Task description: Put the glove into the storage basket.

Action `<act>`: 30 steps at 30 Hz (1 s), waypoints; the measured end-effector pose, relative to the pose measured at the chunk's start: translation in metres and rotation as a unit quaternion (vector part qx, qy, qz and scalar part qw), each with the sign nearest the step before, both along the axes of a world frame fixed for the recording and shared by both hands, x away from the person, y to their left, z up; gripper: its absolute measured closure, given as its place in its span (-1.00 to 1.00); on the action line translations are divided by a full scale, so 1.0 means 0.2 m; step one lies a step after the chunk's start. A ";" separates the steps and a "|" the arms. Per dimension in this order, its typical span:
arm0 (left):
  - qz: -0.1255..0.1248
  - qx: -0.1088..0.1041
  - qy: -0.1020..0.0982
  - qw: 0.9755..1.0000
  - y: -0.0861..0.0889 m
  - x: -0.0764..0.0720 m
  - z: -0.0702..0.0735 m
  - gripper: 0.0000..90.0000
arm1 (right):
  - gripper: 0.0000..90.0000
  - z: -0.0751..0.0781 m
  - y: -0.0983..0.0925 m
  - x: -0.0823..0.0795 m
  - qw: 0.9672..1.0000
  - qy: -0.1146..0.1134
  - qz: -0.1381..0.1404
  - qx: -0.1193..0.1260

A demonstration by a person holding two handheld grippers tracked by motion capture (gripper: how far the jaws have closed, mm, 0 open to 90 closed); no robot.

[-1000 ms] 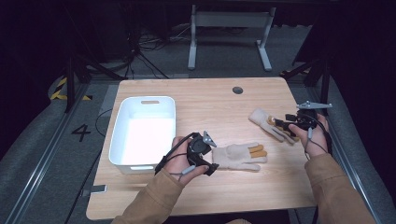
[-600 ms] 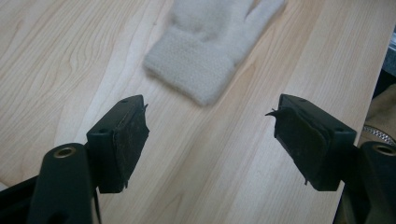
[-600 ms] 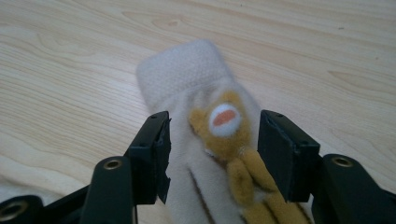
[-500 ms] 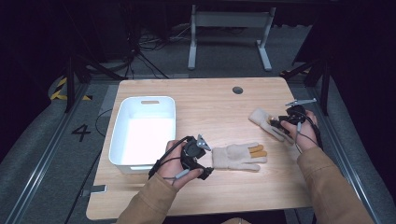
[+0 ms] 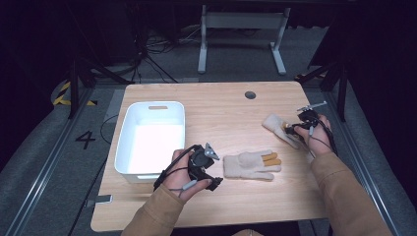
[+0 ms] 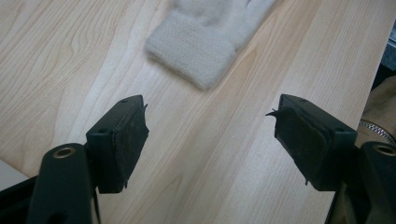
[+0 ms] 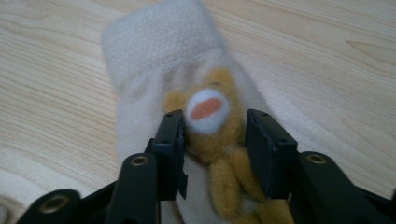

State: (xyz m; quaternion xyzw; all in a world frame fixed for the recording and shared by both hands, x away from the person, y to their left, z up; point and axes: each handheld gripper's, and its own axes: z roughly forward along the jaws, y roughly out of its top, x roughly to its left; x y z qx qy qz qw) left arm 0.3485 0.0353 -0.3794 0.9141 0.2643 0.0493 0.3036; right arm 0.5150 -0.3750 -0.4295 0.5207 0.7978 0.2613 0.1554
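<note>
Your left gripper: jaws wide apart, hovering over bare table, just left of near glove cuff. That glove lies flat, near centre, yellow fingertips pointing right. Your right gripper: jaws closed around yellow bear patch on far glove, at right side. White bin sits left, apart from both gloves.

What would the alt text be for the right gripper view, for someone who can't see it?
Two black jaws close around the yellow bear decoration on a cream knitted glove, which lies on a light wooden table. The right gripper pinches the bear from both sides.
</note>
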 end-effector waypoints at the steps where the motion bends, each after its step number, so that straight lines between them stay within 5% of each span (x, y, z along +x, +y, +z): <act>1: 0.000 0.001 0.000 1.000 0.00 0.00 0.00 -0.42 | 0.42 0.00 0.00 0.00 1.000 0.000 0.007 -0.001; 6: -0.004 0.003 -0.002 1.000 0.00 0.00 0.00 -0.42 | 0.64 0.01 0.01 -0.01 1.000 0.000 0.018 -0.009; 13: -0.005 0.001 -0.002 1.000 -0.01 0.00 0.01 -0.42 | 0.70 0.06 0.02 -0.03 0.999 -0.001 0.033 -0.011; 24: -0.015 -0.002 -0.004 1.000 -0.03 0.01 0.02 -0.42 | 0.71 0.24 0.03 -0.11 0.998 -0.022 0.064 -0.013; 30: -0.020 0.000 -0.008 1.000 -0.05 0.01 0.02 -0.42 | 0.71 0.34 0.05 -0.17 0.994 -0.025 0.102 -0.019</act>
